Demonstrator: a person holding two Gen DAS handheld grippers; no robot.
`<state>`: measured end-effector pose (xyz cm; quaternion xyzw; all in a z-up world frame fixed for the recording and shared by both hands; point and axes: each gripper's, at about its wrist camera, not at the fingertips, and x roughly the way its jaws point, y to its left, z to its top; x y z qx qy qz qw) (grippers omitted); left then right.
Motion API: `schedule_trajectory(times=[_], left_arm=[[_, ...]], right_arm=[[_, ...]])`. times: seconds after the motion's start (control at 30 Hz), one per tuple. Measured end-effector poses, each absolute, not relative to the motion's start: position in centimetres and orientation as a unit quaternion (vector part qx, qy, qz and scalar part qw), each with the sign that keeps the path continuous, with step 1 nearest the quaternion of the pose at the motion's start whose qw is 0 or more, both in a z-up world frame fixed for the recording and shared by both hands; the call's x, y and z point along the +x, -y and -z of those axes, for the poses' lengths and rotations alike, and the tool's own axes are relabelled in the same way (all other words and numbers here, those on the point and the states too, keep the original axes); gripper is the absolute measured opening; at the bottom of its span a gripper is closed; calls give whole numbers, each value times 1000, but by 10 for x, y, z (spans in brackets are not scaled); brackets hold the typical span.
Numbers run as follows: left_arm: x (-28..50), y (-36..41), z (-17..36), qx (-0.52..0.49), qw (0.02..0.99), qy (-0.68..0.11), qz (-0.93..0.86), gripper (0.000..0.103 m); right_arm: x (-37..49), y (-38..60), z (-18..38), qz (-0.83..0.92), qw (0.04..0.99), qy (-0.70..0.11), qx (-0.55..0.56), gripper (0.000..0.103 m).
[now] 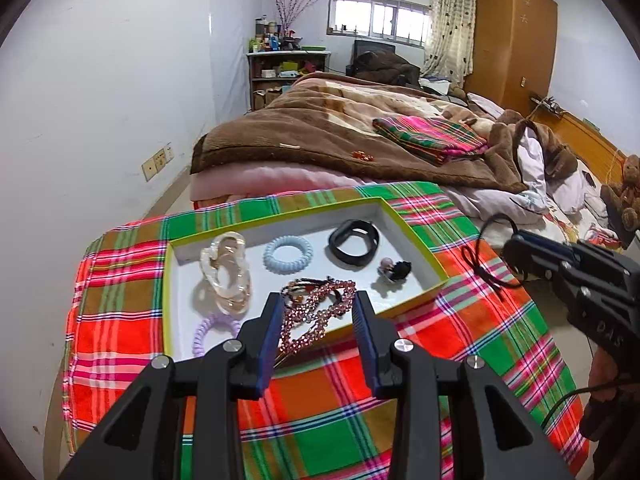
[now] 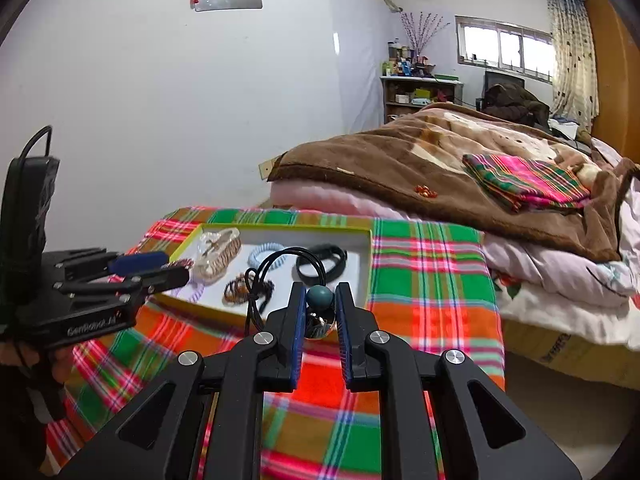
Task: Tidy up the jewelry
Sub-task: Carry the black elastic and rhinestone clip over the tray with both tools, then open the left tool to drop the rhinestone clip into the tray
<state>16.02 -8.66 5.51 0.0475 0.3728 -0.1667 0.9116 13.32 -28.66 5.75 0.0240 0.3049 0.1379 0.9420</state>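
A shallow white tray with a yellow-green rim sits on a plaid cloth. It holds a clear chain bracelet, a light blue coil hair tie, a black band, a small black ornament, a purple coil tie and a pink beaded piece. My left gripper is open just above the pink beaded piece at the tray's near edge. My right gripper is shut on a black cord necklace with a teal bead, held above the cloth beside the tray.
The plaid-covered table stands against a bed with a brown blanket and a folded plaid cloth. A white wall lies left, a wooden wardrobe at the back right. The right gripper shows in the left wrist view.
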Motion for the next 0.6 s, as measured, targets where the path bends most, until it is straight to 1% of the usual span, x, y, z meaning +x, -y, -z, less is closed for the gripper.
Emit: schedule_trajectory(times=[0.33,0.6], left_arm=[[171,73,-55,34,914,-374,154,37],[184,66,-45,26,911,-384,145,37]], right_arm=[[184,264,-62,-146,937,-317,6,15],[228,245,-51,-160,925,-344,8,15]])
